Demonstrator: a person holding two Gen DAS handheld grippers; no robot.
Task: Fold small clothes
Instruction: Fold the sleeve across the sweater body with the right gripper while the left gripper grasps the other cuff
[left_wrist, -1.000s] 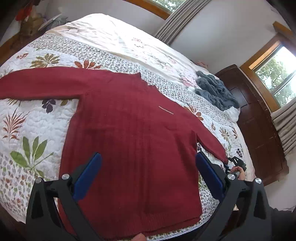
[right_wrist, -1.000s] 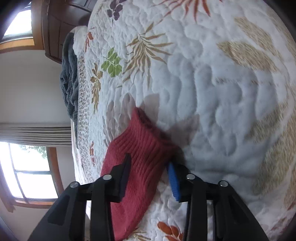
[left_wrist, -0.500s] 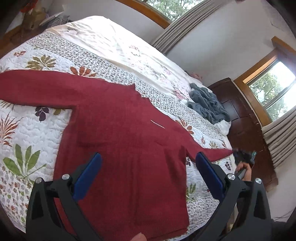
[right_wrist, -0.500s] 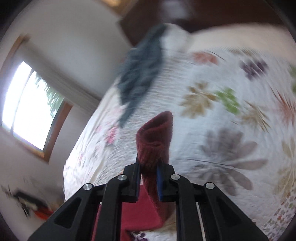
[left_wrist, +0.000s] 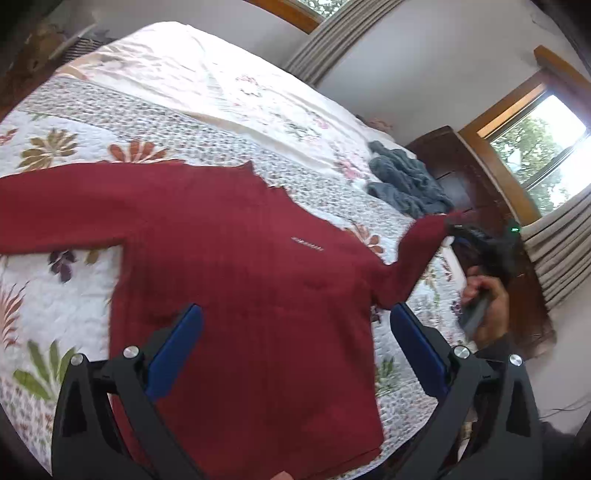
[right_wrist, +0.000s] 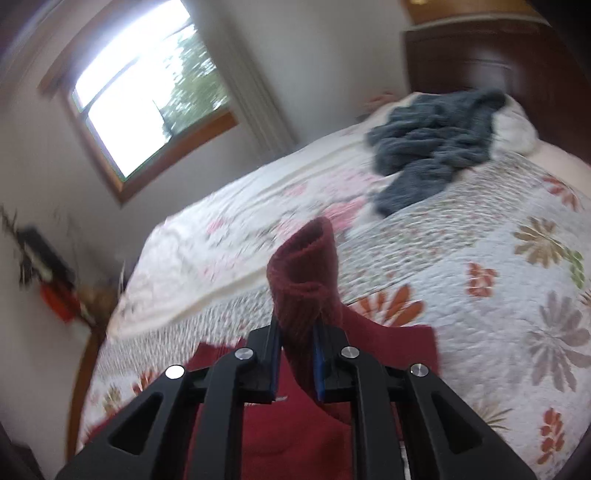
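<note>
A dark red knit sweater (left_wrist: 240, 266) lies flat, front up, on the floral quilt (left_wrist: 92, 110). Its left sleeve (left_wrist: 55, 206) stretches out to the left. My left gripper (left_wrist: 291, 350) hovers open above the sweater's lower body, blue pads wide apart, holding nothing. My right gripper (right_wrist: 297, 354) is shut on the cuff of the right sleeve (right_wrist: 303, 273), which stands up between the pads. In the left wrist view that sleeve (left_wrist: 417, 251) rises off the bed toward the right gripper (left_wrist: 452, 230), held by a hand (left_wrist: 487, 299).
A crumpled grey-blue garment (left_wrist: 406, 181) lies at the far right corner of the bed, also seen as the grey heap (right_wrist: 436, 144). A dark wooden dresser (left_wrist: 476, 192) stands beyond the bed's right edge. Windows and curtains line the walls.
My right gripper closed on the sleeve cuff and has lifted it off the quilt, swinging it up and inward over the sweater. The left gripper stayed open, drifting slightly.
</note>
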